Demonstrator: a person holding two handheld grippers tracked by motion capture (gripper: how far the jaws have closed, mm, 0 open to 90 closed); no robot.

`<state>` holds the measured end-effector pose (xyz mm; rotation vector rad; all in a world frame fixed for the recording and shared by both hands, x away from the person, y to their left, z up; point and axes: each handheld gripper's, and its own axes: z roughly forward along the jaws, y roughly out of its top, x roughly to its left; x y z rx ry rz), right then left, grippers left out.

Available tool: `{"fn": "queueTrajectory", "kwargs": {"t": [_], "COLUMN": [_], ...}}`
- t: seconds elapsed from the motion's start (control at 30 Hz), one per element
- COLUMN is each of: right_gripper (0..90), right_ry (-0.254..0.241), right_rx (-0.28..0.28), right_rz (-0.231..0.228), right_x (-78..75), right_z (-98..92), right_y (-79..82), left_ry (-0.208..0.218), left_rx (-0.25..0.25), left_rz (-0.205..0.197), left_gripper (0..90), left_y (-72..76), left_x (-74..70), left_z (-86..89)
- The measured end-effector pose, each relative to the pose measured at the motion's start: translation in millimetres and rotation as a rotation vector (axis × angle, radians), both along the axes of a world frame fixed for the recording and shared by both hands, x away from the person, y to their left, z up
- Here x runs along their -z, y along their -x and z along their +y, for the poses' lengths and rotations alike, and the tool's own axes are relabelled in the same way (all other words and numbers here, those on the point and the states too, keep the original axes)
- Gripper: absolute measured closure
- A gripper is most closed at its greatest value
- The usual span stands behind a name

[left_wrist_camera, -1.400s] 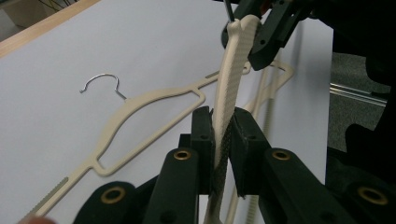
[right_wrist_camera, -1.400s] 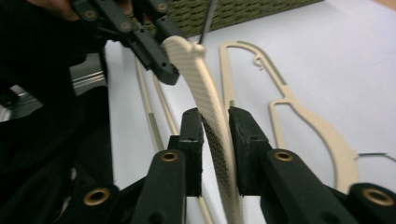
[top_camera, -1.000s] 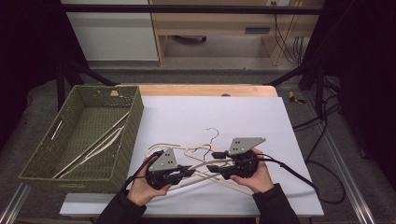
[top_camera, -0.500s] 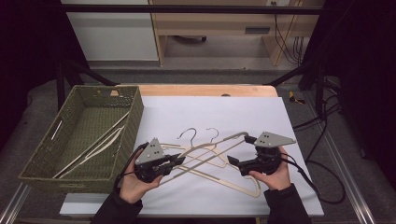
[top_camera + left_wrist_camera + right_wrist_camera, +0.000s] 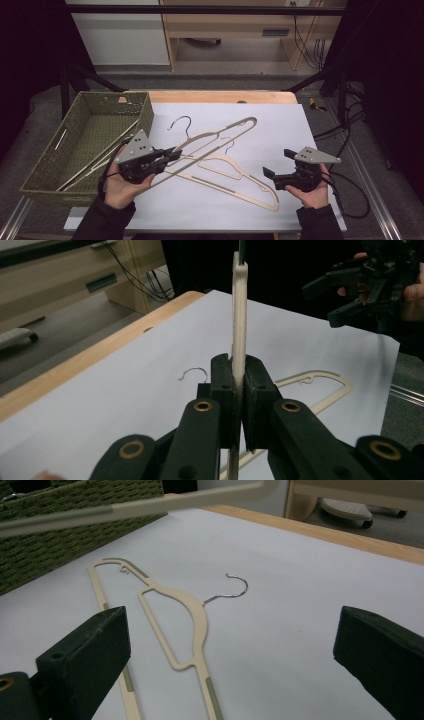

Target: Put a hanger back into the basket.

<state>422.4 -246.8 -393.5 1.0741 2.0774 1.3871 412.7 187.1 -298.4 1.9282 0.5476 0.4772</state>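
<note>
Left gripper (image 5: 172, 153) clamped on 1 cream plastic hanger (image 5: 220, 135), now lifted at centre frame; right gripper (image 5: 275, 165) just opened, empty; second cream hanger (image 5: 235, 177) left on white sheet (image 5: 280, 125), green wicker basket (image 5: 50, 170) probably next.

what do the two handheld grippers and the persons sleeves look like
Both the left gripper and the right gripper are black, each with two blocky jaws and a grey three-cornered plate on top marked with small dark dots. Brass-coloured pivots show on the arms of the left jaws. A black cable trails from each. The sleeves are dark.
</note>
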Motion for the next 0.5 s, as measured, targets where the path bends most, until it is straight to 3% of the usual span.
{"fn": "queueTrajectory", "kwargs": {"t": [0.2, 0.33, 0.4, 0.5], "right_gripper": [2.4, 2.1, 2.1, 2.1], "right_ry": [-0.009, -0.014, -0.014, -0.009], "right_rx": [0.018, 0.021, 0.024, 0.028], "right_rz": [-0.009, -0.013, -0.017, -0.020], "right_x": [-0.6, -1.7, -2.0, -2.4], "right_z": [-6.7, -10.9, -11.5, -13.3], "right_y": [2.3, 3.2, 3.3, 3.9], "left_ry": [0.022, -0.001, 0.004, 0.014], "left_rx": [-0.019, -0.071, -0.082, -0.115], "left_rz": [-0.026, -0.042, -0.040, -0.045], "left_gripper": [84.8, 84.9, 84.8, 84.8], "left_y": [-5.4, -13.8, -16.4, -26.9], "left_x": [-20.4, -34.7, -36.7, -41.9], "left_z": [21.2, 45.4, 50.7, 73.4]}}
